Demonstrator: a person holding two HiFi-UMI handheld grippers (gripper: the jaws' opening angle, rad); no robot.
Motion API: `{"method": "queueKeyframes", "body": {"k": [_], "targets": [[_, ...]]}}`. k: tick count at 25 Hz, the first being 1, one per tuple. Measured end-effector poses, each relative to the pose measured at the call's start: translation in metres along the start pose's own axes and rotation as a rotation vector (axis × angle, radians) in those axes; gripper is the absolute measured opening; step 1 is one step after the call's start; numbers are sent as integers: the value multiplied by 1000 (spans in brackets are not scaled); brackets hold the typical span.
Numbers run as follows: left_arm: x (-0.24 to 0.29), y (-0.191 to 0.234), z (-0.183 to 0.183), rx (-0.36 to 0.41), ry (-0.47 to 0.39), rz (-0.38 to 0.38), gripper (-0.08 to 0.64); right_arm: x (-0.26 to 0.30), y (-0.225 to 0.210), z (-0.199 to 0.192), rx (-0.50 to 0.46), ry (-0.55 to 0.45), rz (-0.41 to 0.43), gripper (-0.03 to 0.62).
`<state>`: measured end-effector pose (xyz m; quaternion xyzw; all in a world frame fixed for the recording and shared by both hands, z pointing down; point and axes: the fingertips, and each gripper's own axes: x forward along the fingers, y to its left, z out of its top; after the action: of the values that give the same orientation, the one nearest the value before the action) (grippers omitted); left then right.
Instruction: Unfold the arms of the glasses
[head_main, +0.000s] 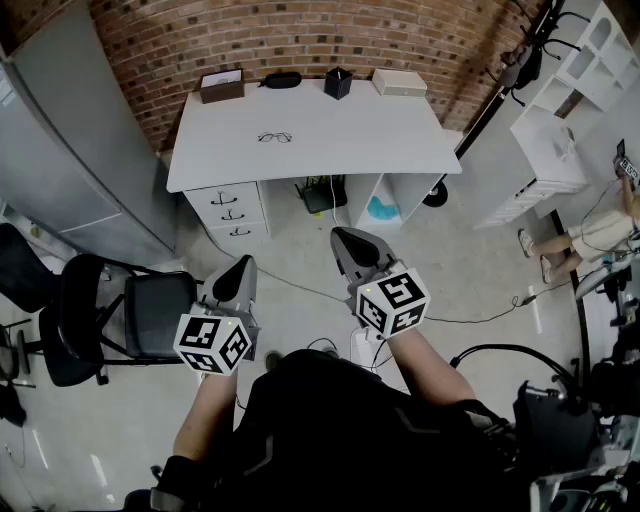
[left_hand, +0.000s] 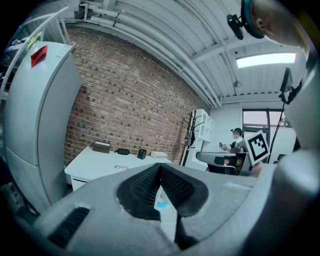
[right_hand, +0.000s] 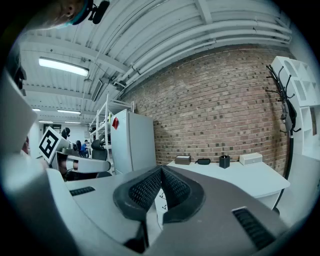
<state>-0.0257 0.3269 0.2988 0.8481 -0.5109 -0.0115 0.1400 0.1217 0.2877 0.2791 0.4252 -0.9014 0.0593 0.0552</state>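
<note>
A thin dark-framed pair of glasses (head_main: 275, 137) lies on the white desk (head_main: 400, 140) by the brick wall, left of its middle; in the left gripper view the glasses (left_hand: 120, 167) show as a small dark shape on the desktop. Both grippers are held well short of the desk, over the floor. My left gripper (head_main: 236, 272) is shut with nothing in it, its jaw tips meeting (left_hand: 160, 166). My right gripper (head_main: 346, 240) is likewise shut and empty (right_hand: 161, 170). The desk (right_hand: 250, 176) shows in the right gripper view, but the glasses are hidden there.
Along the desk's back edge stand a brown box (head_main: 221, 86), a dark glasses case (head_main: 281, 79), a black cup (head_main: 338, 82) and a white box (head_main: 399, 82). A black chair (head_main: 110, 315) is at my left, a grey cabinet (head_main: 70, 150) beyond it. White shelves (head_main: 560, 130) and a seated person (head_main: 585, 240) are right.
</note>
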Motion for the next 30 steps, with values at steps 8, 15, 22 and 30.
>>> {"method": "queueKeyframes", "body": {"k": [8,15,22,30], "targets": [[4,-3,1,16,2,-11,11,1,-4,-1,9,3,-14,9],[5,2,-1,32,8,16,11,2,-5,-5,3,-4,-22,9],[3,12,2,17,-8,18,11,7,8,-1,-30,-9,5,9],[0,31,-1,29,-8,2,11,21,24,-4,-32,-5,-7,9]]}}
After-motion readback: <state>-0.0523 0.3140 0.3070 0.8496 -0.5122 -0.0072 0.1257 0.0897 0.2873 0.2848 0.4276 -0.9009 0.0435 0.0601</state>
